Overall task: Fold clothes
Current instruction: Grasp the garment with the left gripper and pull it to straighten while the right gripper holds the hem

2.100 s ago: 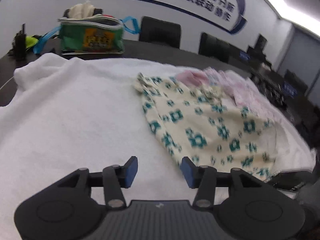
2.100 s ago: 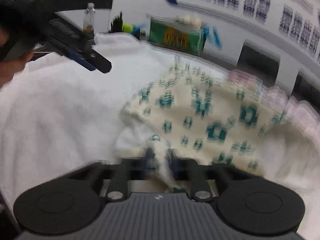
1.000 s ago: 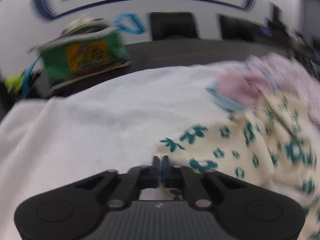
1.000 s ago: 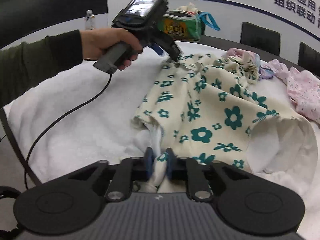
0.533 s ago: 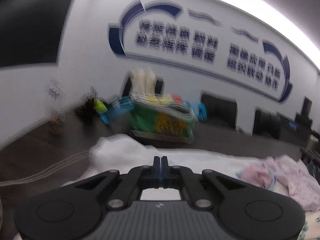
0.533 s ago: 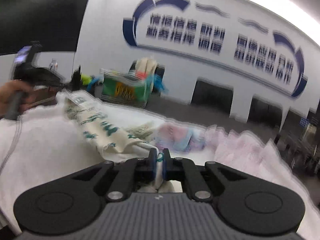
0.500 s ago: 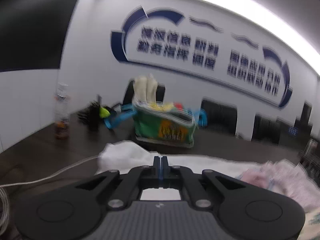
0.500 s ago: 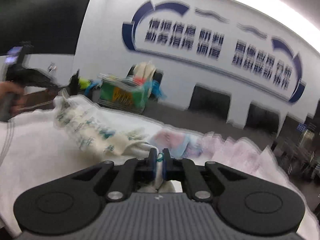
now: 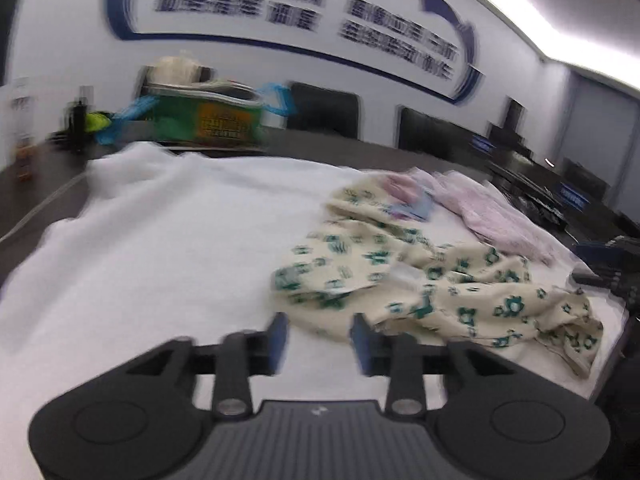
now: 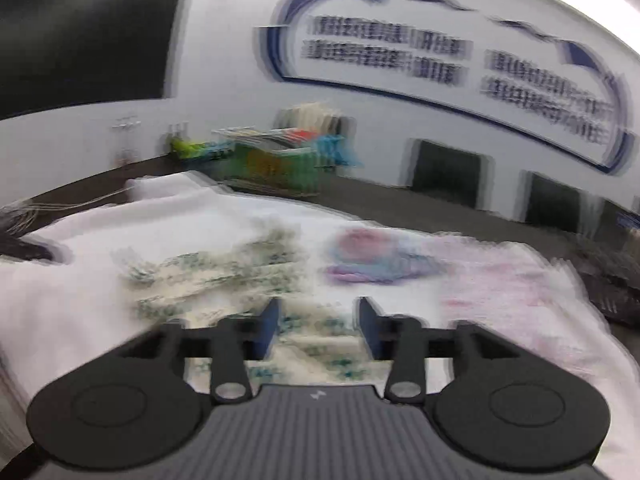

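Left gripper (image 9: 318,338) and right gripper (image 10: 318,326) are both hanging released, jaws just opened, nothing between them. Floral garment (image 9: 420,284) is lying crumpled on the white towel (image 9: 160,240), toward the table's right edge.

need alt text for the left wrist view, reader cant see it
The left gripper hangs open and empty over a white towel, beside a crumpled cream garment with teal flowers. Pink clothes lie behind it; a green bag stands on the dark table. The picture is motion-blurred.
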Tool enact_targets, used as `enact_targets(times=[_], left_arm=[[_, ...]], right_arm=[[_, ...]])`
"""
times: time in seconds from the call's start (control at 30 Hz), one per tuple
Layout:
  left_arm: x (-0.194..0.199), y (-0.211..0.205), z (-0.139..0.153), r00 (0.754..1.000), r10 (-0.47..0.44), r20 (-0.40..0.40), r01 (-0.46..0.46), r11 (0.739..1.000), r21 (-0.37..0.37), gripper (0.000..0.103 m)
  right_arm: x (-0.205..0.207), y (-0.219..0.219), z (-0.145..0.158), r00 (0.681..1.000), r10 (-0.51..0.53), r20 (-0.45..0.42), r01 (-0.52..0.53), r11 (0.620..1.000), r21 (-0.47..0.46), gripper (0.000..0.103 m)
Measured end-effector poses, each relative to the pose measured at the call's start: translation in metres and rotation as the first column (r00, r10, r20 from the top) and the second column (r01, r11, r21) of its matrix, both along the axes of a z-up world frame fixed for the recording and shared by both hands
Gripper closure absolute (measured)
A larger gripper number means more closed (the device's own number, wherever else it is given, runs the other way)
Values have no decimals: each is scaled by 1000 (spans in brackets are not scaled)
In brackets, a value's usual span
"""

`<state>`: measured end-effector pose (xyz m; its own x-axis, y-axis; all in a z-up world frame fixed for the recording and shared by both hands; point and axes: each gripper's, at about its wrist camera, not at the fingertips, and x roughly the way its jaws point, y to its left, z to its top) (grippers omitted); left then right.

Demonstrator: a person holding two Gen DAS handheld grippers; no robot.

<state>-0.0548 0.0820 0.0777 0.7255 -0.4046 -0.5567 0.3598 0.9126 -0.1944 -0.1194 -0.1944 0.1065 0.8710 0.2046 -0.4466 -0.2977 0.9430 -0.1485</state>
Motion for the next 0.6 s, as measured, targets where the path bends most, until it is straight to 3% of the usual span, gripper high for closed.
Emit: enact_targets(times=[0.1,0.23,0.3,0.37,0.43,0.5,0.6], left_arm=[[28,-18,-6,1000,-1,-10,2,995,101,53],[49,-18,-16,995,25,-97,-16,996,88,53],[47,-11,-17,995,25,-99,-14,995,103,52],[45,-1,-15,996,18,-91,-8,993,115,49],[48,-2,-8,993,30,-114,-15,992,128,43],[53,-10,1,990,-6,-140,29,986,162,35],[51,-37,0,987,-98,-130,126,965,229,33]], right_arm=[[10,32,-28,993,76,-91,-78,997,-24,41],[41,56,-65,981,55,-186,-53,998,17,41],[53,62,-79,979,21,-204,-18,1000,15,42],[64,64,-87,978,-5,-207,9,1000,18,58],[75,61,-89,980,-16,-198,24,999,40,68],[82,58,-90,979,-29,-203,39,998,45,68],[84,54,-93,977,-42,-209,49,998,29,68]])
